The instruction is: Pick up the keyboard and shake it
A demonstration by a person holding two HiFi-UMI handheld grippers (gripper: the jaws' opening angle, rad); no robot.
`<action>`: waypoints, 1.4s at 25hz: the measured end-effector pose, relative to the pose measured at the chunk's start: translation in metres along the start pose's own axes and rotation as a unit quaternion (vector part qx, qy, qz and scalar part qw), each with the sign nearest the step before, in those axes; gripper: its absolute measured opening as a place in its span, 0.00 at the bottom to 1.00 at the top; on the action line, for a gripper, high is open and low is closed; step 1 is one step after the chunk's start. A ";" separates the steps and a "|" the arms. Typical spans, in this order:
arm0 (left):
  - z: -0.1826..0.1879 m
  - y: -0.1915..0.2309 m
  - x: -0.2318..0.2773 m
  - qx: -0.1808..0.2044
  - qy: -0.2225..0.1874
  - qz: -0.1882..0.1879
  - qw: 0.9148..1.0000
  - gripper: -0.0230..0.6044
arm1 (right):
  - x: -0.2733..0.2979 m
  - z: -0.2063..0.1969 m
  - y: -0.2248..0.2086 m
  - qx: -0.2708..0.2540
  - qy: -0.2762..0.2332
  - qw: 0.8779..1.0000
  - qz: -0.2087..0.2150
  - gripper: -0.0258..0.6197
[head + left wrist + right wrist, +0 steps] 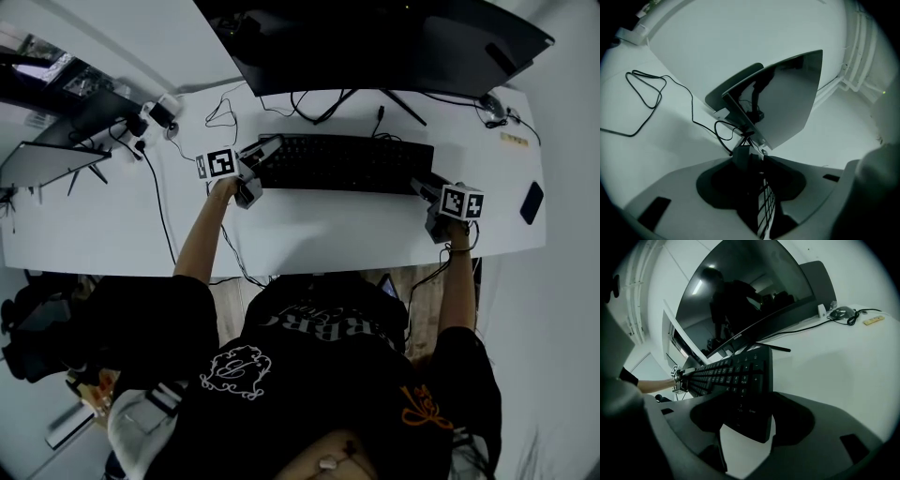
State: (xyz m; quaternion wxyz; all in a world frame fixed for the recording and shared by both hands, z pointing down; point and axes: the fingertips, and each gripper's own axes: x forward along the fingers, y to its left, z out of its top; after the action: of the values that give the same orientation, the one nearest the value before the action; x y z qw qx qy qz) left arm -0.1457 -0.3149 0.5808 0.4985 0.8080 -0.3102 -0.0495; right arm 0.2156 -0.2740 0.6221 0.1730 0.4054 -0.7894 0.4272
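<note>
Likely stiff and fairly light, the keyboard (347,161) is clamped at its short ends, the surest holds, by the left gripper (264,167) and right gripper (424,192), near the far edge of the counter (309,234).

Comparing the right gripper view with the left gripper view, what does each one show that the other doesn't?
Only the right gripper view shows the keyboard's key tops, the left gripper at its far end, and a mouse on the desk. Only the left gripper view shows a thin looped cable lying on the desk, and the keyboard seen edge-on. Both show the keyboard reaching into the foreground, the monitor and the white desk.
</note>
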 end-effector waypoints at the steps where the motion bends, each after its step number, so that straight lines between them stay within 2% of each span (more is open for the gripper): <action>1: -0.002 0.004 0.000 0.001 -0.001 0.005 1.000 0.30 | 0.003 -0.002 -0.002 0.002 0.003 1.000 -0.001 0.48; 11: -0.015 0.032 0.006 -0.003 0.005 0.060 0.998 0.33 | 0.019 -0.022 -0.019 0.017 0.028 0.999 -0.032 0.48; 16: -0.021 0.047 0.008 0.003 0.003 0.100 0.995 0.36 | 0.020 -0.024 -0.022 0.010 0.025 0.999 -0.040 0.48; 19: -0.022 0.057 0.008 0.016 0.003 0.135 0.991 0.39 | 0.022 -0.024 -0.022 0.006 0.021 0.999 -0.049 0.48; 24: -0.020 0.065 0.011 0.032 0.010 0.171 0.985 0.41 | 0.021 -0.023 -0.023 0.006 0.011 0.998 -0.056 0.48; 28: -0.022 0.073 0.010 0.043 0.024 0.217 0.975 0.42 | 0.021 -0.023 -0.023 0.010 0.004 0.998 -0.063 0.48; 30: -0.023 0.077 0.011 0.060 0.034 0.241 0.968 0.43 | 0.021 -0.023 -0.023 0.013 -0.002 0.998 -0.067 0.48; 32: -0.022 0.078 0.010 0.083 0.039 0.253 0.963 0.44 | 0.021 -0.023 -0.023 0.016 -0.009 0.997 -0.073 0.48; 35: -0.020 0.077 0.010 0.096 0.045 0.254 0.961 0.44 | 0.022 -0.023 -0.023 0.024 -0.020 0.996 -0.081 0.48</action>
State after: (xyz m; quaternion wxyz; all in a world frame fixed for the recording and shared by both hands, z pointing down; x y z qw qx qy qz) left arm -0.1650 -0.3284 0.6576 0.4283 0.7481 -0.4857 0.1453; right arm 0.2189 -0.2731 0.6610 0.1812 0.4807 -0.7467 0.4226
